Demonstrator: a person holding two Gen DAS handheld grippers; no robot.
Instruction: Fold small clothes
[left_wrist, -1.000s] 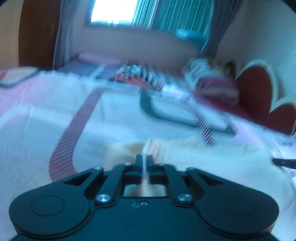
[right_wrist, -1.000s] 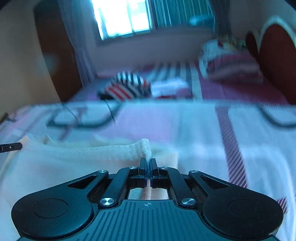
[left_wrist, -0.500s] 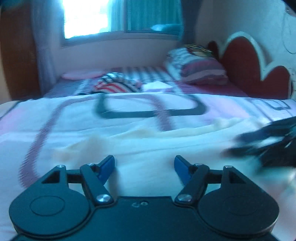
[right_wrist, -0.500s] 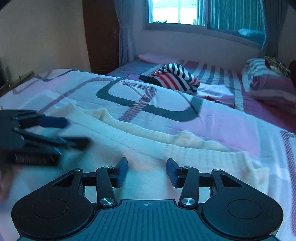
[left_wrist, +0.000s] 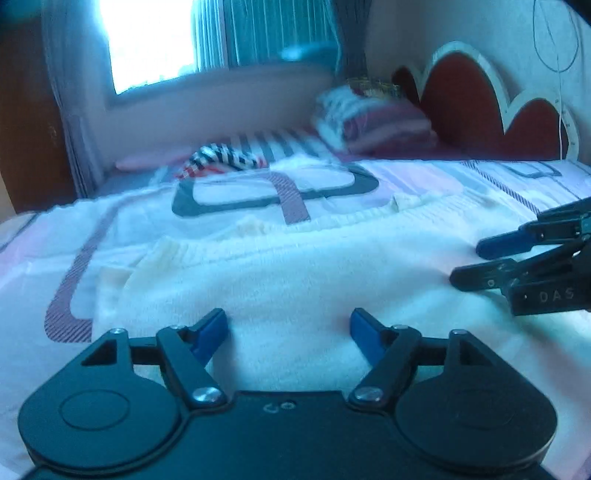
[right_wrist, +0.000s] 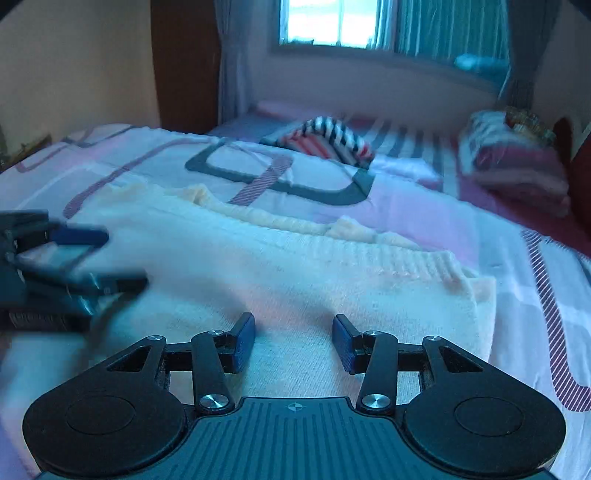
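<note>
A cream knitted garment (left_wrist: 295, 266) lies folded on the bed, its ribbed edge toward the far side. My left gripper (left_wrist: 288, 325) hovers over its near part, jaws still opening, nothing between the blue pads. The right wrist view shows the same garment (right_wrist: 277, 273) with my right gripper (right_wrist: 293, 325) open above it, also holding nothing. Each gripper appears in the other's view: the right gripper (left_wrist: 469, 262) at the right edge, the left gripper (right_wrist: 123, 258) blurred at the left edge. Both are over the cloth.
The bedspread (left_wrist: 110, 221) is pale pink with grey and striped loops. A striped garment (right_wrist: 325, 138) lies farther back. Striped pillows (right_wrist: 513, 162) sit at the far right by a red scalloped headboard (left_wrist: 491, 110). A window lies beyond.
Both grippers were shut on the garment's edge a second ago. They have let it go and opened, and the cloth now lies flat. Both hands have moved across the bed.
</note>
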